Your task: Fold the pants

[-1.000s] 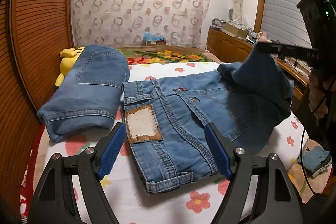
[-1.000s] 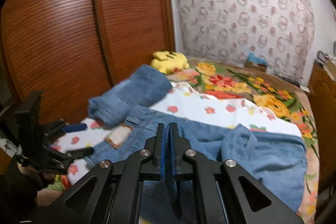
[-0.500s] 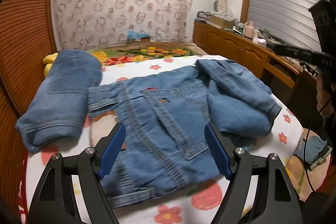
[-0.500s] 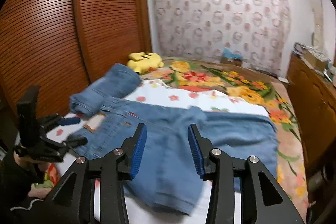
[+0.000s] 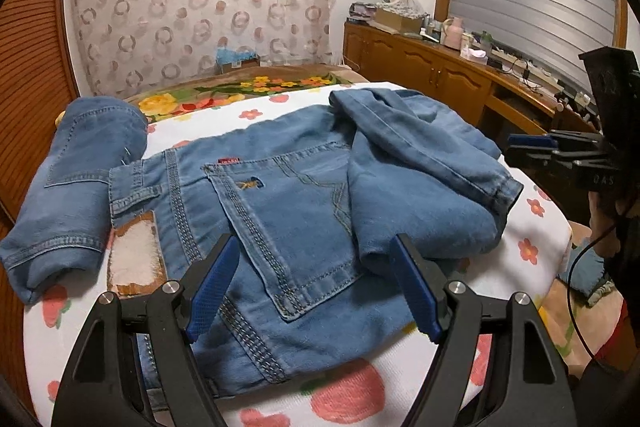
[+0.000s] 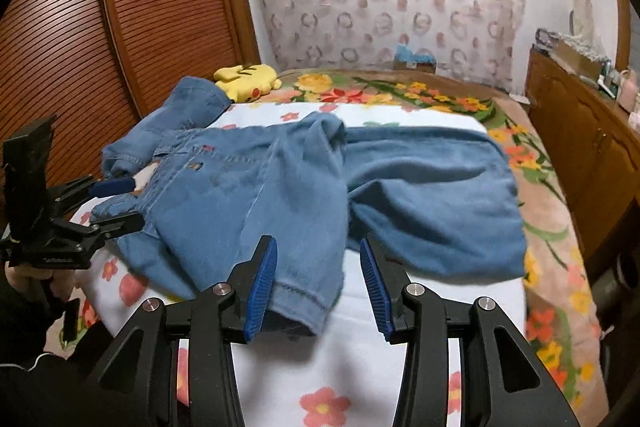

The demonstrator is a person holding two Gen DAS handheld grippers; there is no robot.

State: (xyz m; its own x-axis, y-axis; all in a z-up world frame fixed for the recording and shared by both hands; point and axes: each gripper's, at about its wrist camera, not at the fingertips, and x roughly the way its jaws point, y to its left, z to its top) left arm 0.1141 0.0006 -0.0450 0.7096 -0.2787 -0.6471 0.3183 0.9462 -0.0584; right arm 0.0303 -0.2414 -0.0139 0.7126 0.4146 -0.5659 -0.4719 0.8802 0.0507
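Note:
Blue jeans (image 5: 288, 203) lie back side up on the flowered bed sheet (image 5: 360, 387), waistband at the left. One leg (image 5: 420, 187) is doubled back over the seat and lies loose. My left gripper (image 5: 316, 243) hovers open above the back pocket, nothing between its pads. In the right wrist view the jeans (image 6: 280, 187) spread across the bed. My right gripper (image 6: 318, 245) stands open just over the leg's hem (image 6: 300, 291), its pads not pressing on it. Each gripper also shows in the other's view: the right gripper (image 5: 532, 147) and the left gripper (image 6: 120, 205).
A second, folded pair of jeans (image 5: 80, 179) lies against the waistband at the left. A yellow plush toy (image 6: 248, 79) sits behind it. Slatted wooden wardrobe doors (image 6: 80, 47) stand at the left, and a cluttered wooden cabinet (image 5: 420, 67) lines the right side.
My right gripper was shut on the raised leg; it has opened, sunk, and the leg now lies over the seat. My left gripper has shifted sideways along the waistband, still open.

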